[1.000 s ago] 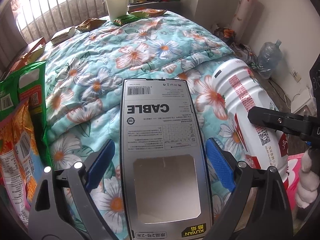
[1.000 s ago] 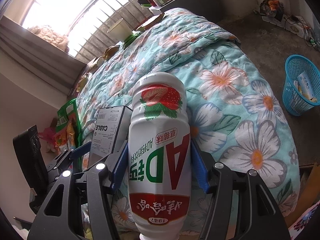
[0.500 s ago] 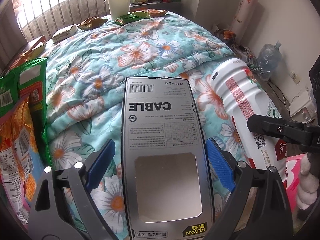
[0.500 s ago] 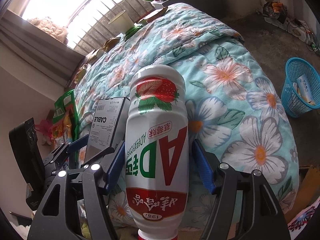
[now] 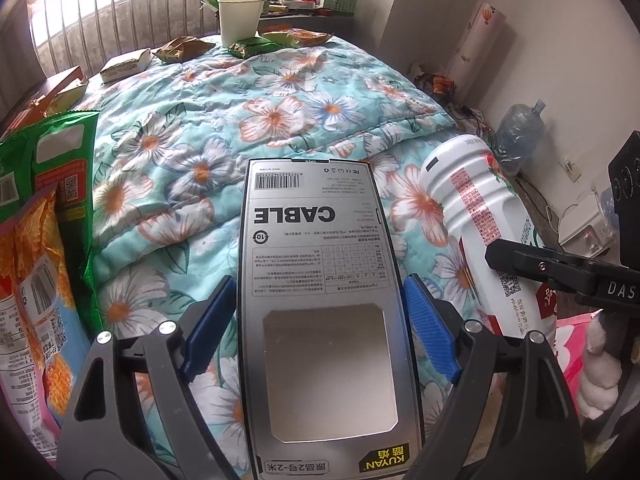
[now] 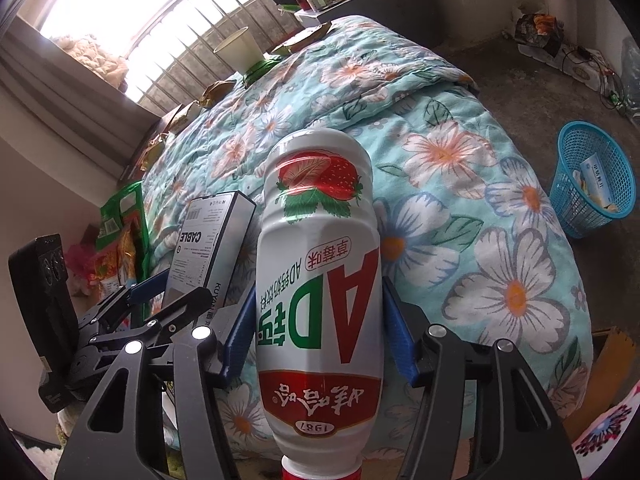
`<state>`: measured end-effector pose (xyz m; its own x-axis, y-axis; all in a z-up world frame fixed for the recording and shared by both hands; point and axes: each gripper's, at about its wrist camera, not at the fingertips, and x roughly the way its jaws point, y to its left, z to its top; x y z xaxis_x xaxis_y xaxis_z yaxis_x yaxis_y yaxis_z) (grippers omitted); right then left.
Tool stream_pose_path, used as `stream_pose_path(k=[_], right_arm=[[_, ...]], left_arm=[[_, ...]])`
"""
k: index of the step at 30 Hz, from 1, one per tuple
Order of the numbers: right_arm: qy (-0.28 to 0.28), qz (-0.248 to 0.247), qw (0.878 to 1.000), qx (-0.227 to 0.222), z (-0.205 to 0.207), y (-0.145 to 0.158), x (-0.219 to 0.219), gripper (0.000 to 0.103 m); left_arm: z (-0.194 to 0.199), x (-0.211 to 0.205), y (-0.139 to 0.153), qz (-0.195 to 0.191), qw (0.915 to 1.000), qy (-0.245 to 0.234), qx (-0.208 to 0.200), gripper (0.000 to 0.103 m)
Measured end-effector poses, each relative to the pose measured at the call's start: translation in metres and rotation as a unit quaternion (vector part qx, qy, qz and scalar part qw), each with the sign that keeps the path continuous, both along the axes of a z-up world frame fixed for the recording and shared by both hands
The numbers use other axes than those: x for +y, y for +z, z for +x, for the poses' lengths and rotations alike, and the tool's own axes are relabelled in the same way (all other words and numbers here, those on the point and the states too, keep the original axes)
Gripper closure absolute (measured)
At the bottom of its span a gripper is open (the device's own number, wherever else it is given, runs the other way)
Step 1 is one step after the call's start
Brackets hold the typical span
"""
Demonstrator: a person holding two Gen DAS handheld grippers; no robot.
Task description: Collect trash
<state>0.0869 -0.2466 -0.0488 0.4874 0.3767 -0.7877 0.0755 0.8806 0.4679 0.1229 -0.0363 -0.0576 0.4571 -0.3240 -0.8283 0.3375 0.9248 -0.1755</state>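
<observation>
A grey box (image 5: 316, 240) marked CABLE lies lengthwise between the blue pads of my left gripper (image 5: 320, 280), at the near edge of the flowered quilt (image 5: 280, 120). The jaws are closing and the pad tips meet the box's two long edges. A white strawberry milk-drink bottle (image 6: 320, 240), cap toward the camera, sits between the pads of my right gripper (image 6: 318, 292). Its jaws are closing too, both pads against the bottle's sides. From the left wrist, the bottle (image 5: 468, 208) and a right finger (image 5: 560, 272) show just right of the box.
Snack bags (image 5: 36, 240) are stacked at the left of the bed. A paper cup (image 5: 240, 20) and several wrappers (image 5: 180, 48) lie at its far end. A blue basket (image 6: 592, 184) with some trash stands on the floor at the right. A water jug (image 5: 520, 132) is by the wall.
The left pads have drawn in from a clear gap to the box's edges. The right pads parted from the bottle half a second ago and are back against it. Neither hand shifted much.
</observation>
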Motion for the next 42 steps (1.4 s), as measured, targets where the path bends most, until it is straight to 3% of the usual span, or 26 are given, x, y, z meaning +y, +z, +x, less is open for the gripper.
stream_pose_path(k=[32,42], right_arm=[[-0.034,0.034,0.996,-0.081,-0.038,0.038,-0.036,0.046],[-0.056,0.047,0.991,-0.113,-0.056,0.052,-0.058,0.046]], left_arm=[[-0.025,0.007,0.071,-0.005,0.9949,0.022,-0.099,0.023],[-0.030,-0.014,0.093,-0.011,0.9927,0.006,-0.120,0.023]])
